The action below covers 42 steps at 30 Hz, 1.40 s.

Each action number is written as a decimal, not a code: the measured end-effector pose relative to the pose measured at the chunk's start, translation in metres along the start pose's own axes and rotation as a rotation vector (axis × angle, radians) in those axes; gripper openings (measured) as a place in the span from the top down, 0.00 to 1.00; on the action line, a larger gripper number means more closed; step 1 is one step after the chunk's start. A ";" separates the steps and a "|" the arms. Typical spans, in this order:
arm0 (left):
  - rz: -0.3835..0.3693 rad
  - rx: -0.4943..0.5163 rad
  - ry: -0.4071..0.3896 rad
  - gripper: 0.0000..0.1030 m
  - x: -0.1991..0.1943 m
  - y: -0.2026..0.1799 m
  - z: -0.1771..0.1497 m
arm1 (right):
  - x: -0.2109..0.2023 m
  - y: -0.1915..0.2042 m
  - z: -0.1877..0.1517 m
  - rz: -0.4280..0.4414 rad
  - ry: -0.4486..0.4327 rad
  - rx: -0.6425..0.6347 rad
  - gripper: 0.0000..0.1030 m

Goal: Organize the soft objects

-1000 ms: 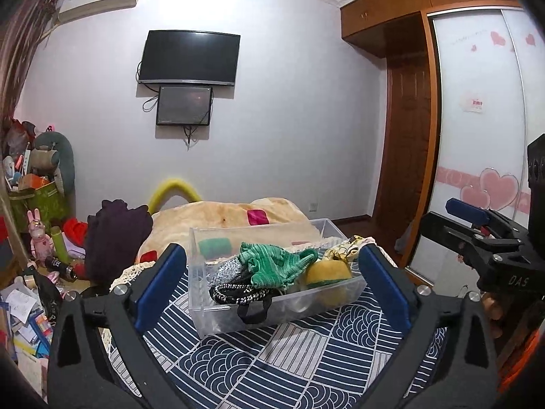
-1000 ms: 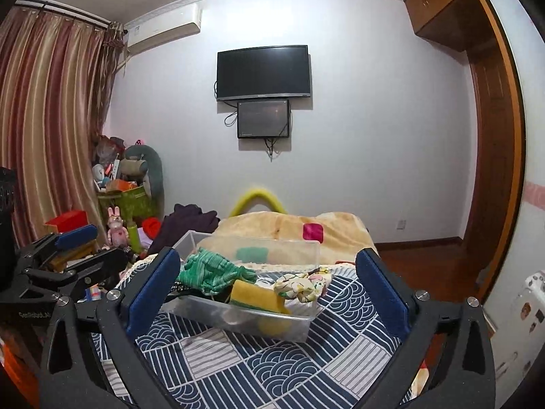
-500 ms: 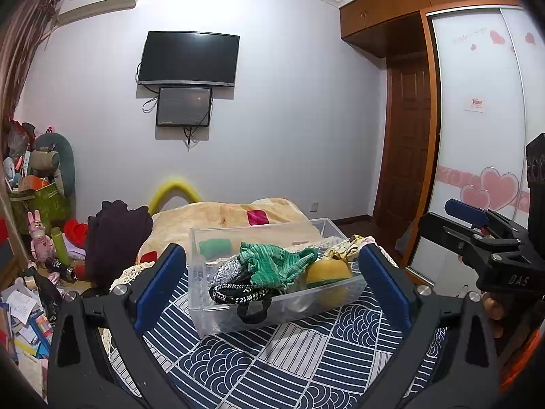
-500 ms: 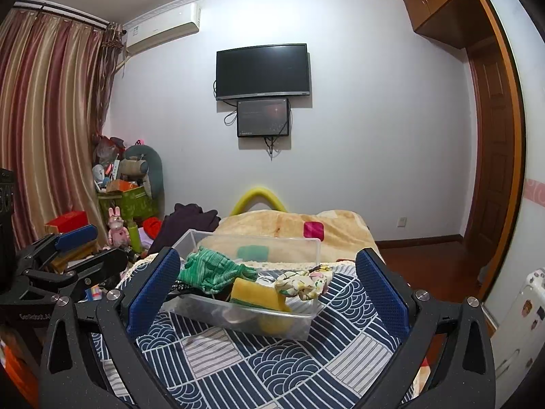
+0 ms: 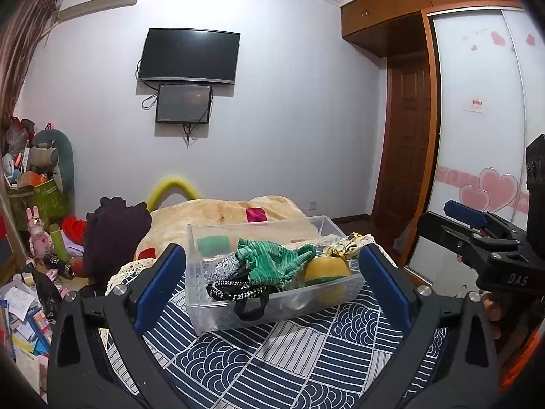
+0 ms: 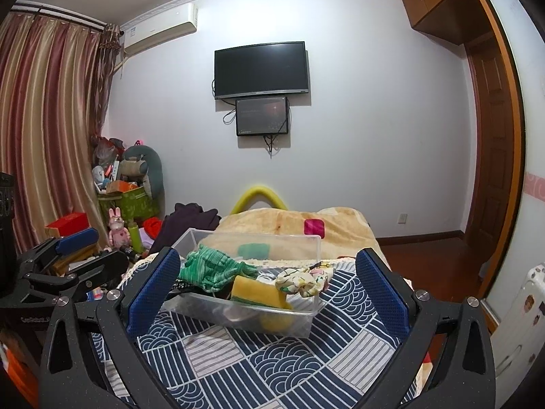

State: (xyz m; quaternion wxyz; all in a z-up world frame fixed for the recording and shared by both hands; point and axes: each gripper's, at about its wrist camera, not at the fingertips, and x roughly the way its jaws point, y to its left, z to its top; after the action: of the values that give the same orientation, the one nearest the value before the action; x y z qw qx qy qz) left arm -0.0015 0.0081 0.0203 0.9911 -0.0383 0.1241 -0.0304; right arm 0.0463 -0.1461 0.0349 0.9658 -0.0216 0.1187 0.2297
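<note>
Both the left tool [image 5: 269, 289] and the right tool [image 6: 267, 289] are wide open and hold nothing. In front of them a clear plastic box [image 5: 272, 310] stands on the bed [image 5: 289, 358], holding a green knitted cloth [image 5: 272, 262] and a yellow sponge [image 6: 259, 293], while a floral cloth [image 6: 303, 281] hangs over its rim. These things look light and soft, so I would pinch a raised fold of the cloth.

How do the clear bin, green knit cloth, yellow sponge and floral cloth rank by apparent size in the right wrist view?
1. Clear bin
2. Green knit cloth
3. Yellow sponge and floral cloth: alike, so unranked.
</note>
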 end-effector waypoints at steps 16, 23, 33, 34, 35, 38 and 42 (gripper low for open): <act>0.003 -0.001 0.005 0.00 0.000 0.001 -0.001 | -0.002 0.004 0.000 0.004 0.004 -0.002 0.00; -0.012 -0.021 0.014 0.00 0.001 0.003 -0.001 | -0.002 0.005 0.000 0.006 0.006 -0.003 0.00; -0.020 0.002 0.016 0.00 0.001 0.000 0.000 | -0.001 0.006 -0.001 0.006 0.012 -0.001 0.00; -0.018 0.003 0.015 0.00 0.001 -0.001 0.000 | -0.001 0.006 -0.001 0.007 0.012 -0.002 0.00; -0.014 0.004 0.013 0.00 0.000 -0.001 0.000 | -0.001 0.006 -0.001 0.007 0.013 -0.003 0.00; -0.020 0.007 0.015 0.00 0.000 -0.004 -0.001 | 0.000 0.007 -0.002 0.008 0.014 -0.003 0.00; -0.032 0.007 0.024 0.00 0.000 -0.004 -0.002 | 0.002 0.007 -0.002 0.007 0.021 -0.001 0.00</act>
State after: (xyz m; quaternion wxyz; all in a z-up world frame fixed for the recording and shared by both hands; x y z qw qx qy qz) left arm -0.0021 0.0039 0.0192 0.9890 -0.0362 0.1353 -0.0471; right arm 0.0443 -0.1397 0.0324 0.9636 -0.0240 0.1287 0.2331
